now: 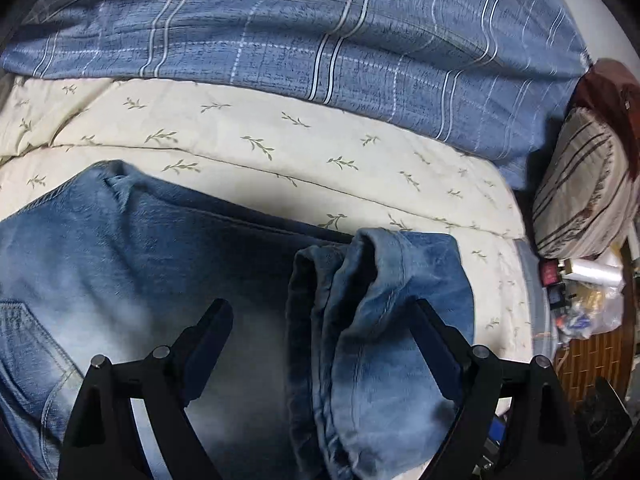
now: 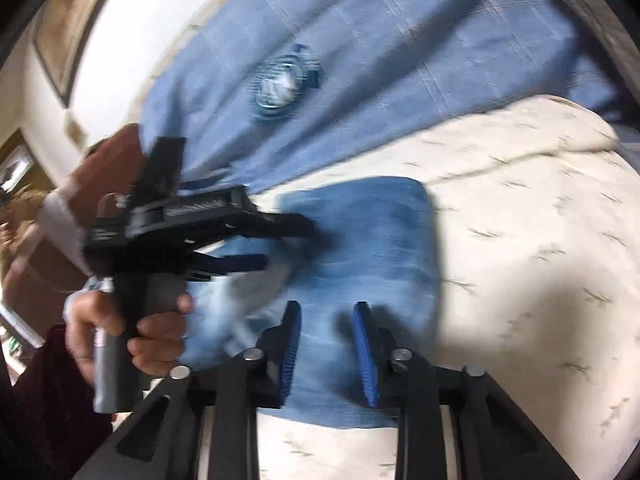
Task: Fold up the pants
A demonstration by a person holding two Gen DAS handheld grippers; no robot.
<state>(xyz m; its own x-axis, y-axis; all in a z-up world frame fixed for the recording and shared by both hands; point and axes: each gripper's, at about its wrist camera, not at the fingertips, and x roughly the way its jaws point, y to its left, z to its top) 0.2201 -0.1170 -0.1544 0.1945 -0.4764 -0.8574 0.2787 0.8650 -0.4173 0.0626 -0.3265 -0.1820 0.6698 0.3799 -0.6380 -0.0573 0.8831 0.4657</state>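
Jeans (image 1: 152,248) lie folded on the cream leaf-print bedspread (image 1: 280,148), leg ends doubled back between the wide-apart jaws of the left gripper (image 1: 320,312), right gripper (image 2: 326,308) hovering over them narrowly parted with nothing pinched, blue plaid blanket (image 1: 280,40) along the far edge.

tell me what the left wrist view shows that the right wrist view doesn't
Only the left wrist view: the jeans' rolled leg cuffs, a back pocket, a striped pillow and floor clutter.
Only the right wrist view: the person's hand holding the left hand-held gripper, and the right hand-held gripper, jaws apart with nothing gripped.
Both: jeans, cream leaf-print sheet, blue plaid blanket.
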